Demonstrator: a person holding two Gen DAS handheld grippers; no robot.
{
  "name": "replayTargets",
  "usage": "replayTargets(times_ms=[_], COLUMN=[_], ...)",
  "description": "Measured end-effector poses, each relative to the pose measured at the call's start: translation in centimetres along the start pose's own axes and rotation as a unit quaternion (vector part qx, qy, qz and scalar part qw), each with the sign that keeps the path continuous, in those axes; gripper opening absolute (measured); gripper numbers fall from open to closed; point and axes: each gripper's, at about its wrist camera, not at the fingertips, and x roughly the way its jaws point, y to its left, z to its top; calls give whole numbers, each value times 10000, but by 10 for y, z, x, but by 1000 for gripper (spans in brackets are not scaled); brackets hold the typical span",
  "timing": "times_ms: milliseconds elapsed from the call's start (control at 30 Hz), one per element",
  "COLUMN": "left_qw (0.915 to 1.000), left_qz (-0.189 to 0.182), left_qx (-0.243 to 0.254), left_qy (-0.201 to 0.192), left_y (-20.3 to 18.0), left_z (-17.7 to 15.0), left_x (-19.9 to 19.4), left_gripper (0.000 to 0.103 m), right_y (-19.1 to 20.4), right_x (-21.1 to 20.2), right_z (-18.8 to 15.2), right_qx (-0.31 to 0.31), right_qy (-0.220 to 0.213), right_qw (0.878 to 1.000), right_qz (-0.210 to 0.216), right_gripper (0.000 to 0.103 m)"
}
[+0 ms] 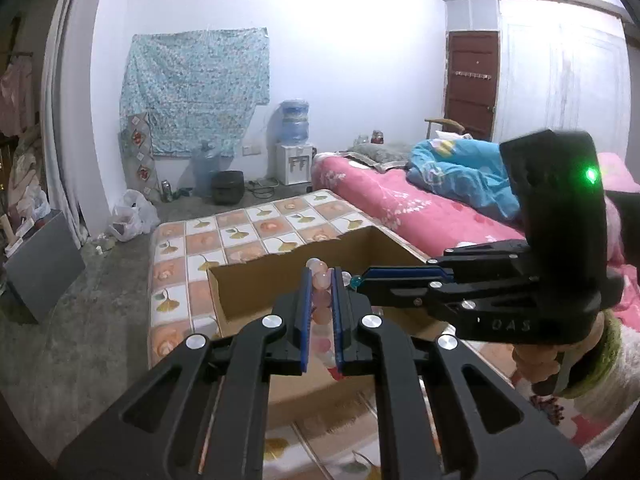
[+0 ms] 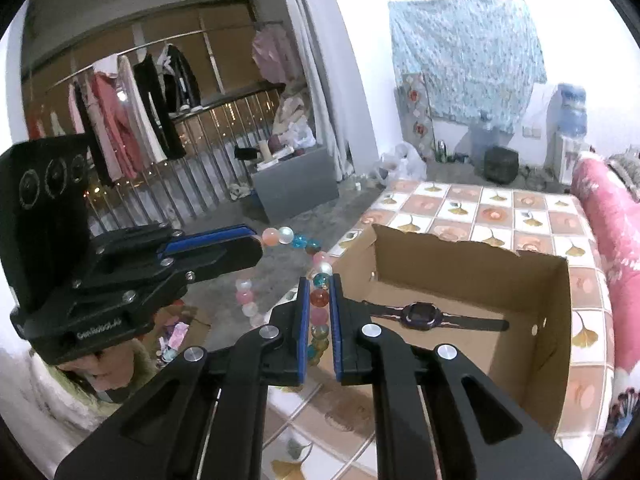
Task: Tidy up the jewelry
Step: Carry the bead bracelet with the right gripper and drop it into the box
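my left tongs and right tongs both pinch a bead bracelet: round pink, pearly, teal and amber beads.

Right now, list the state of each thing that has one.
left tool: shut on the bead bracelet
right tool: shut on the bead bracelet
bead bracelet: held up between both tools, beside the box
cardboard box: open-topped, on the patterned mattress
watch: lying flat in the box, strap spread out
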Motion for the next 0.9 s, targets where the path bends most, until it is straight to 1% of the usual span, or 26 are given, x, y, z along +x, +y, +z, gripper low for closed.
replayTargets(times_ms=[33,100,200,267,400,467,533,600,700,767,900], left_qw=[10000,9998,9987,9970,9923,9901,9872,9847,9849,9854,9869], left_qz=[59,43,42,-2,-25,-19,1,102,158,201,290], left_qx=[46,26,-55,-219,-453,-483,-488,-467,-513,-618,-737], left_qy=[47,191,496,739,1152,1317,1520,1675,1646,1571,1405], left_y=[2,6,17,26,43,48,52,55,60,65,70], left_z=[2,2,-7,-17,-44,-52,-60,-66,-71,-72,-71], left_x=[10,23,47,63,82,90,101,108,108,105,95], left_gripper=[8,8,8,8,8,8,9,9,9,9,9], right_y=[-6,-17,-27,-35,-49,-51,-54,-59,-66,-70,-79], right_x=[8,25,54,69,105,119,135,148,155,152,134], right_z=[3,7,5,1,-11,-17,-22,-25,-28,-29,-30], right_qx=[64,181,319,433,597,618,635,717,832,872,1016], right_qy=[85,270,618,836,1364,1618,1899,2133,2167,2101,1838], right_qw=[9999,9994,9976,9955,9888,9848,9797,9744,9727,9737,9776], right_qz=[25,68,59,118,122,134,50,-25,-49,-93,-113], right_gripper=[10,10,10,10,10,10,10,11,11,11,11])
